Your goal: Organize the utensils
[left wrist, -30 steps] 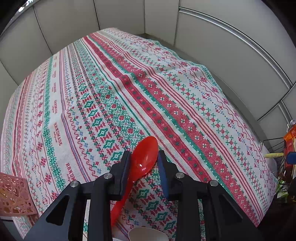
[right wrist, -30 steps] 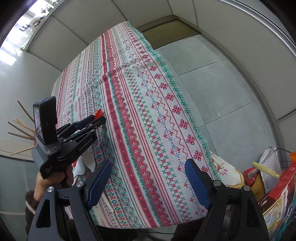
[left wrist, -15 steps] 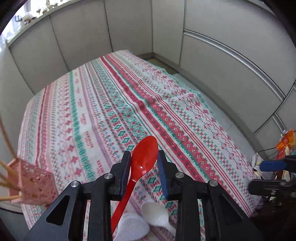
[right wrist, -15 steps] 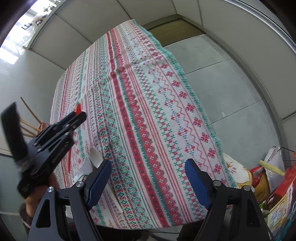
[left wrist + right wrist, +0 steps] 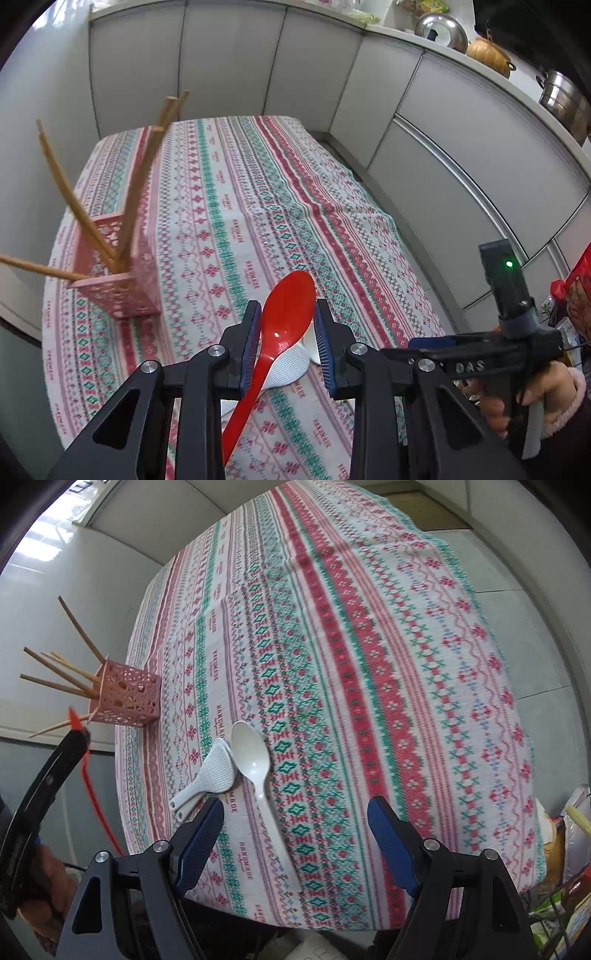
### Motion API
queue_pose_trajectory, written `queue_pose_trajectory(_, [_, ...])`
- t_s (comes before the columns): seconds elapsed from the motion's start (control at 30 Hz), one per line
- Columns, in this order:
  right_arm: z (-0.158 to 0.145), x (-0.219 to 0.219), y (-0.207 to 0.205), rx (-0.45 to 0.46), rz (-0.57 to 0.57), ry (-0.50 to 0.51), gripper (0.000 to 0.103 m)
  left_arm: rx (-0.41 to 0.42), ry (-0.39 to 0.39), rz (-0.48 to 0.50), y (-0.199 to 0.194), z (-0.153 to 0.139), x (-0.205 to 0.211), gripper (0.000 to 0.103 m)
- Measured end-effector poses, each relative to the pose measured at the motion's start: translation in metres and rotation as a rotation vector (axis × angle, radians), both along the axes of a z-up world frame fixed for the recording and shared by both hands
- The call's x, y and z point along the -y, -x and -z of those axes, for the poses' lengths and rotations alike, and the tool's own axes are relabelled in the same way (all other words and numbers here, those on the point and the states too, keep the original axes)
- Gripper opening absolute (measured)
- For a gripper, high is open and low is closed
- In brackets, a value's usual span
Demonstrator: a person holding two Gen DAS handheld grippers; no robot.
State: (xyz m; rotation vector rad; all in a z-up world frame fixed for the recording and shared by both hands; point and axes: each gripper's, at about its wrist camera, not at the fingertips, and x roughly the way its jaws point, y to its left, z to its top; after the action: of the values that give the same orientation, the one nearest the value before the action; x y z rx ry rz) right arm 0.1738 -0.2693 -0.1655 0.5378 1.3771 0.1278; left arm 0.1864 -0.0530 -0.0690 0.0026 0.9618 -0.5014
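One patterned tablecloth (image 5: 332, 646) covered the table, grey cabinets (image 5: 461, 155) behind | pink holder (image 5: 122, 280) with chopsticks (image 5: 144, 173) near its left edge | left gripper (image 5: 286, 317) clamped on red spoon (image 5: 284, 317) | right gripper (image 5: 295, 834) closing, nothing between, above white spoon (image 5: 255, 764).

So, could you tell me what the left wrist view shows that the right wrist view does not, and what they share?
Only the left wrist view: the left gripper shut on the bowl of the red spoon, pots on the counter, and the right gripper's body held in a hand.

Only the right wrist view: the right gripper, empty, its jaws closing, above the whole white spoon, and two white rice paddles.

Both: the pink holder with chopsticks and the patterned tablecloth.
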Motion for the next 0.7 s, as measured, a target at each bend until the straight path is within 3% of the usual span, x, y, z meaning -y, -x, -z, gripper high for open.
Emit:
queue_pose_trajectory(0.3, [0.012, -0.042, -0.025, -0.014, -0.027, 0.017, 0.057, -0.008, 0.044, -0.050, 0.007, -0.002, -0.049, 0.031])
queue_pose_trajectory(0.7, [0.040, -0.073, -0.064, -0.046, 0.032, 0.071, 0.030, -0.026, 0.077, -0.065, 0.002, -0.003, -0.068, 0.031])
